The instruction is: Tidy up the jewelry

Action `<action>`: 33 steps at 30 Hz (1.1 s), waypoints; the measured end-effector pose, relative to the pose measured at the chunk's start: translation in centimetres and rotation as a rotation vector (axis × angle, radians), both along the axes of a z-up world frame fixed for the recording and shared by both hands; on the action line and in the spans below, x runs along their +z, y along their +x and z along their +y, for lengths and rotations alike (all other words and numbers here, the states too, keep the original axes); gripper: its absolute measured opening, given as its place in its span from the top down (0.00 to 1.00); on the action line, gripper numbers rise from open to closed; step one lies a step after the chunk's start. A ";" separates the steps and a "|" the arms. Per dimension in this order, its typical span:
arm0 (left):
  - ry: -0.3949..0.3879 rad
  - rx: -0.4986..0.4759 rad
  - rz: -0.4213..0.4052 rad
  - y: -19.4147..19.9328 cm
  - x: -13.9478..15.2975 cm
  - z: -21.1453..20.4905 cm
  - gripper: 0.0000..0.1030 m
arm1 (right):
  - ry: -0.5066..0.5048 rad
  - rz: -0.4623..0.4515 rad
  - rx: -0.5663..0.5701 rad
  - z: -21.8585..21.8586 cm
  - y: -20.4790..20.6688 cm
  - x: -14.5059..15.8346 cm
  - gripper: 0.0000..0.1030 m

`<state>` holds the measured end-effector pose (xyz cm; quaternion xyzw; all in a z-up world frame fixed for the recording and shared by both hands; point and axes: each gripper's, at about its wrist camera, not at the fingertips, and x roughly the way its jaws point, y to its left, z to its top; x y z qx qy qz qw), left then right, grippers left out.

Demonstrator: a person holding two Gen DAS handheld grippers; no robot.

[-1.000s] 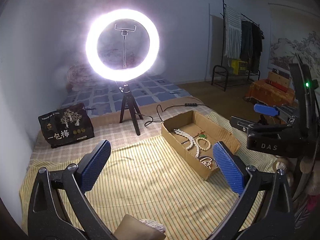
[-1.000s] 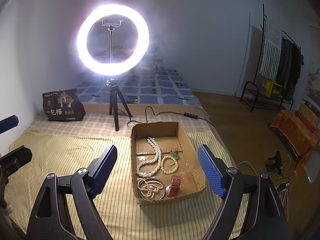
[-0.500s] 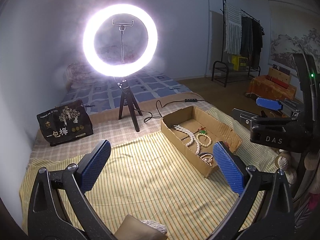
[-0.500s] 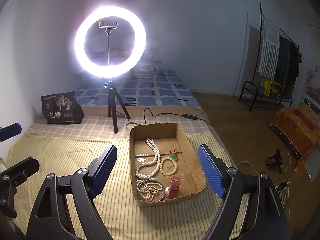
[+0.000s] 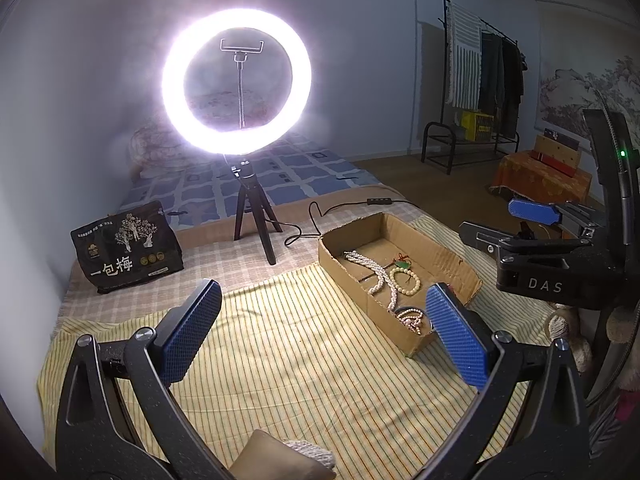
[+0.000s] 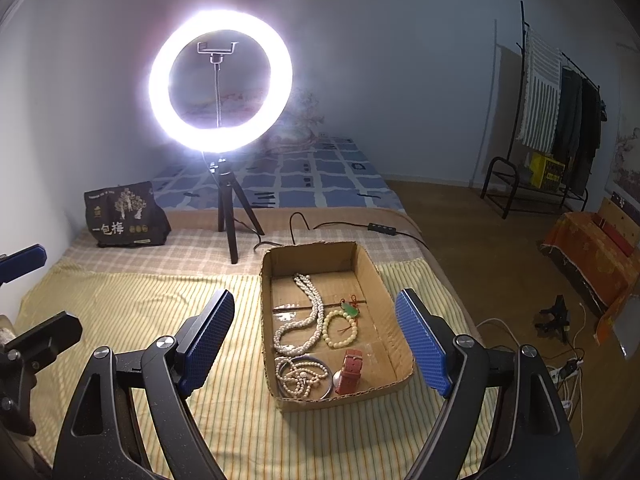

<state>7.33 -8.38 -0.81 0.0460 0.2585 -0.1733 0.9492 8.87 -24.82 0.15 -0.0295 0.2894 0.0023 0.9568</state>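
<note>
Both views had crept a bit vs. a sec earlier: ring light (image 6: 220, 80) sat lower in the right wrist view and the box (image 6: 276, 280) had slid slightly right and down in frame, so the right gripper (image 6: 316, 340) had likely tipped or shifted a little; nothing in the box had changed place.

Key relation: box lay straight ahead of the right gripper, framed between its spread, empty fingers, long axis running away from them. Left gripper (image 5: 320, 328) was also wide apart and empty, w/ the box off to its right, so the right hand was nearer.

Jewelry all sat inside the box: long pearl necklace (image 6: 308, 316) down the middle, bead bracelet (image 6: 340, 330) w/ green pendant (image 6: 351, 311) just right of it, small bead cluster (image 6: 302, 376) on thin bangles at the near end, red-strap watch (image 6: 350, 366) beside that. Could fit sorted-and-done or about to be picked out; can't tell which.

Surface: yellow striped sheet (image 6: 160, 312) on a bed, soft, box might shift if nudged. Room: black bag (image 6: 124, 216) at the back left, clothes rack (image 6: 560, 120) by the right wall, cables on the floor.
</note>
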 end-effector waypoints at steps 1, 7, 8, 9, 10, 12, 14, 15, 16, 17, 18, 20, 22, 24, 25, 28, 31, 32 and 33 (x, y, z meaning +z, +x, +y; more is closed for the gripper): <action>0.001 0.000 -0.001 0.0 0.0 0.0 0.00 | -0.001 0.001 0.002 0.0 0.0 0.0 0.20; -0.001 -0.001 0.001 0.0 0.1 -0.1 0.00 | -0.003 0.000 0.002 0.2 0.0 -0.1 0.20; 0.000 0.000 0.000 0.0 0.1 -0.1 0.00 | -0.004 -0.001 0.002 0.1 -0.1 0.0 0.20; 0.001 0.000 0.001 0.0 0.1 -0.1 0.00 | -0.005 -0.002 0.002 0.2 -0.1 0.0 0.20; 0.000 -0.001 0.002 0.0 0.1 -0.1 0.00 | -0.006 -0.003 0.002 0.2 -0.1 0.0 0.20; 0.000 0.000 0.002 0.0 0.1 -0.1 0.00 | -0.011 -0.006 0.002 0.2 -0.2 0.0 0.20; 0.000 -0.001 -0.001 -0.1 0.1 -0.2 0.00 | -0.010 -0.007 0.002 0.2 -0.2 0.0 0.20; 0.001 0.000 0.000 -0.1 0.1 -0.1 0.00 | -0.010 -0.007 0.002 0.2 -0.2 0.0 0.20; 0.000 -0.001 0.000 -0.1 0.1 -0.1 0.00 | -0.011 -0.008 0.001 0.2 -0.2 0.0 0.20; 0.000 -0.001 -0.001 -0.1 0.1 -0.1 0.00 | -0.011 -0.008 0.001 0.2 -0.2 0.0 0.20; 0.000 -0.001 0.000 -0.1 0.1 -0.1 0.00 | -0.011 -0.008 0.001 0.2 -0.2 0.0 0.20; 0.003 0.001 -0.001 -0.1 0.1 -0.2 0.00 | -0.011 -0.009 0.001 0.2 -0.2 0.0 0.20; 0.002 0.001 -0.003 -0.1 0.2 -0.2 0.00 | -0.010 -0.008 0.001 0.2 -0.2 0.0 0.20; 0.003 -0.001 -0.003 -0.1 0.3 -0.3 0.00 | -0.010 -0.008 0.001 0.2 -0.2 0.0 0.20; 0.002 -0.001 -0.003 -0.1 0.3 -0.3 0.00 | -0.010 -0.008 0.001 0.2 -0.3 0.0 0.20; 0.004 -0.003 -0.003 -0.1 0.3 -0.3 0.00 | -0.011 -0.008 0.002 0.2 -0.3 0.0 0.20; 0.004 -0.007 0.000 -0.1 0.3 -0.3 0.00 | -0.009 -0.008 0.002 0.2 -0.3 0.0 0.20; 0.005 -0.009 0.000 -0.1 0.4 -0.4 0.00 | -0.008 -0.006 0.002 0.2 -0.3 0.0 0.20; 0.007 -0.010 0.000 0.0 0.4 -0.4 0.00 | -0.008 -0.006 0.003 0.2 -0.3 0.0 0.20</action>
